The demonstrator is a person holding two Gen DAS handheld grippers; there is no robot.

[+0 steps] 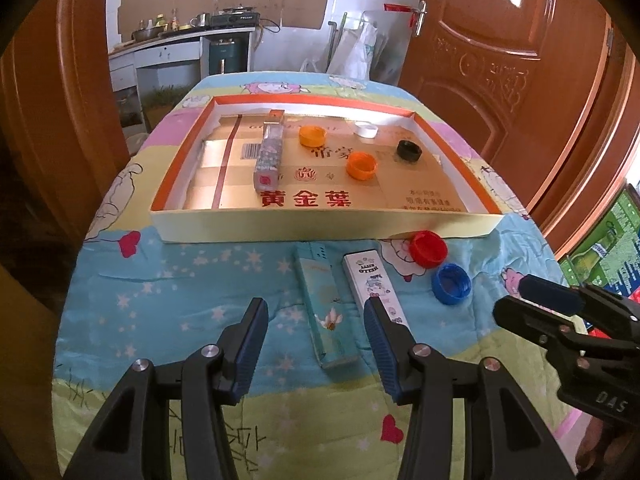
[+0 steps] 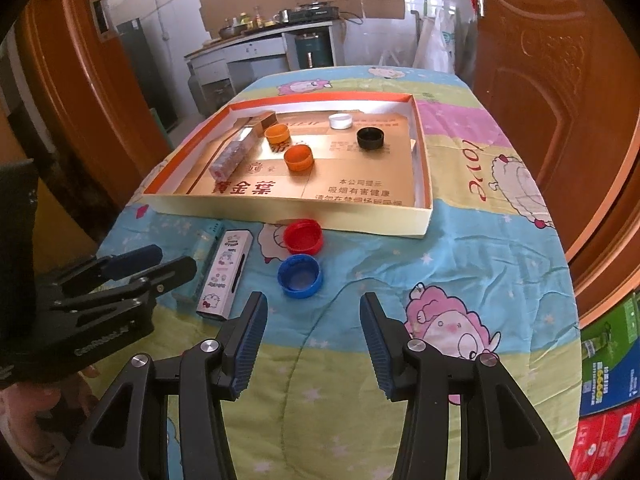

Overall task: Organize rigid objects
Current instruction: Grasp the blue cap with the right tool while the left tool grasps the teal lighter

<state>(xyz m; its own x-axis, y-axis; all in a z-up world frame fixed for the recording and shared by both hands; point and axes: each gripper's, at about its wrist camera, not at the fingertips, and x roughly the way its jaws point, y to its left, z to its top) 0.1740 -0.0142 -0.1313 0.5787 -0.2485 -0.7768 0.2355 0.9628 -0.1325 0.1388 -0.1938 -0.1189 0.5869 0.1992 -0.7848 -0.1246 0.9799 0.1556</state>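
Note:
A shallow orange-rimmed box (image 1: 320, 228) (image 2: 280, 210) on the quilt holds a patterned lighter (image 1: 270, 152), two orange caps (image 1: 362, 165), a white cap (image 1: 366, 130) and a black cap (image 1: 409, 150). In front of it lie a teal lighter (image 1: 328, 308), a white Hello Kitty lighter (image 1: 372, 284) (image 2: 226, 276), a red cap (image 1: 429, 248) (image 2: 303, 236) and a blue cap (image 1: 451, 283) (image 2: 300, 276). My left gripper (image 1: 316, 312) is open around the teal lighter. My right gripper (image 2: 314, 308) is open and empty just before the blue cap.
The table is covered by a cartoon quilt (image 2: 460, 264). Wooden doors (image 1: 500, 60) stand on both sides. A kitchen counter (image 1: 180, 40) is behind. Coloured cartons (image 2: 608, 380) sit at the right.

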